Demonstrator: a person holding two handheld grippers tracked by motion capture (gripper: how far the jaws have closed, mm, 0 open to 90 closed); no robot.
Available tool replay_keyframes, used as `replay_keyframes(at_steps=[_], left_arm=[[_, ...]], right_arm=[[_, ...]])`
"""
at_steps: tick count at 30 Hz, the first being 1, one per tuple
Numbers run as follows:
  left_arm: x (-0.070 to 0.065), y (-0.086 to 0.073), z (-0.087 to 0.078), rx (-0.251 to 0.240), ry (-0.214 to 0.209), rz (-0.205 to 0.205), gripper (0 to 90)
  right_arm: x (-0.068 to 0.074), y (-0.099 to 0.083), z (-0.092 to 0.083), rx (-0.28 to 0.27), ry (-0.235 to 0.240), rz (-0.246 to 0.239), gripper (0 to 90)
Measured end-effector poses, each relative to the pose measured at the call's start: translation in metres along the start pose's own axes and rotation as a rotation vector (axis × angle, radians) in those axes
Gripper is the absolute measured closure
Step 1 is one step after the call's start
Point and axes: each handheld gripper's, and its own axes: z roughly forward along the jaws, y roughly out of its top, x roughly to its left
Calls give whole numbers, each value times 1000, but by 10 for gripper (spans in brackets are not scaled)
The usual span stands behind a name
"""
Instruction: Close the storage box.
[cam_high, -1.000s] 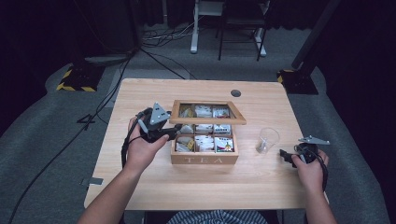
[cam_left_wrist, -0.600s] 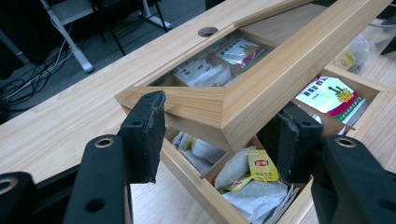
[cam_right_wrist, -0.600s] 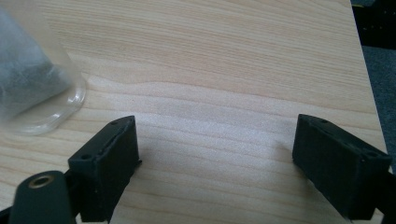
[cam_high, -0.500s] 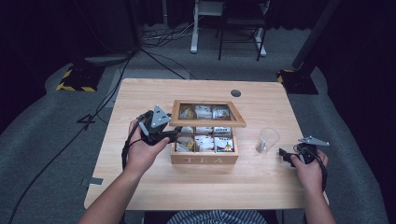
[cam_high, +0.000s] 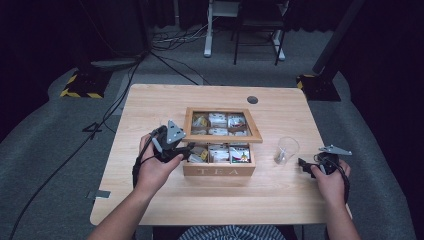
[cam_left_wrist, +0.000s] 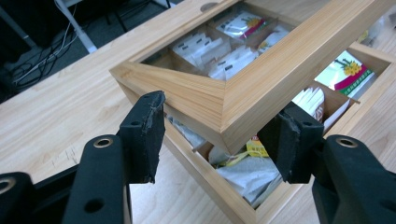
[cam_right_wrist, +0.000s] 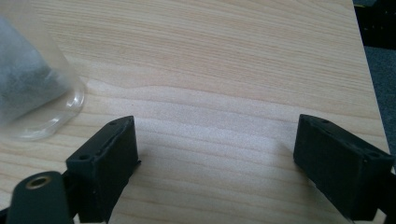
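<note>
Left gripper (cam_high: 186, 150) shifted slightly at tea box (cam_high: 218, 171) left corner, jaws open astride raised lid (cam_left_wrist: 261, 70) corner, right gripper (cam_high: 306, 166) open, near table (cam_high: 150, 100) right edge beside cup (cam_high: 286, 150)

The letters "TEA" are read on the front wall of the wooden box (cam_high: 219, 171), at the centre of the high view, just below its compartments. Printing is seen on the sachets (cam_left_wrist: 346, 71) inside the box, at the upper right of the left gripper view, but cannot be read.
</note>
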Motion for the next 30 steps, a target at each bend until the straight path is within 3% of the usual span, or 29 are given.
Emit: replay_keyframes(at_steps=[10, 15, 30], left_arm=[[-6, -6, 3, 29, 17, -22, 424], [-6, -8, 5, 48, 6, -70, 439], [-8, -10, 3, 107, -20, -123, 468]], right_arm=[[2, 3, 3, 2, 1, 1, 125], [2, 3, 4, 5, 2, 5, 123], [2, 4, 4, 3, 3, 2, 123]])
